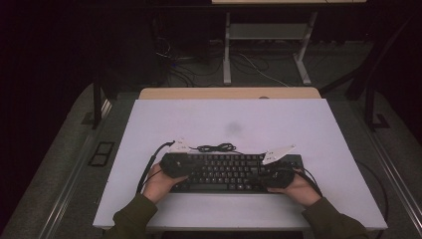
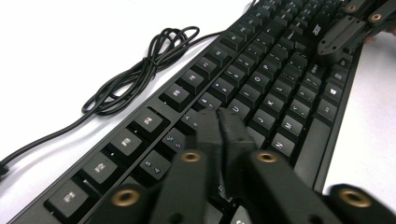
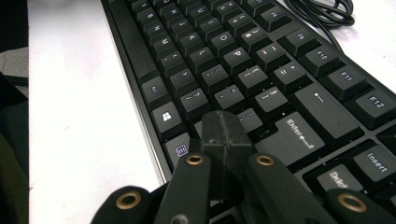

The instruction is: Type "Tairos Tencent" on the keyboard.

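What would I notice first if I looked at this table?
A long black keyboard lies near the front edge of the white table, with a gripper over each end: left gripper, right gripper, both with jaws shut, tips down on the keys. Behind the keyboard, its black cable lies bundled.

Keyboard (image 2: 261,88) cut off by both gripper views' edges; cable (image 2: 135,79) end runs off frame.

This looks like a lab or office test room: a white work table (image 1: 234,124) stands on grey carpet (image 1: 64,149) in a dark space. Behind it, loose cables (image 1: 199,67) trail under a desk frame (image 1: 266,45). A black computer keyboard (image 1: 231,172) lies on the table.
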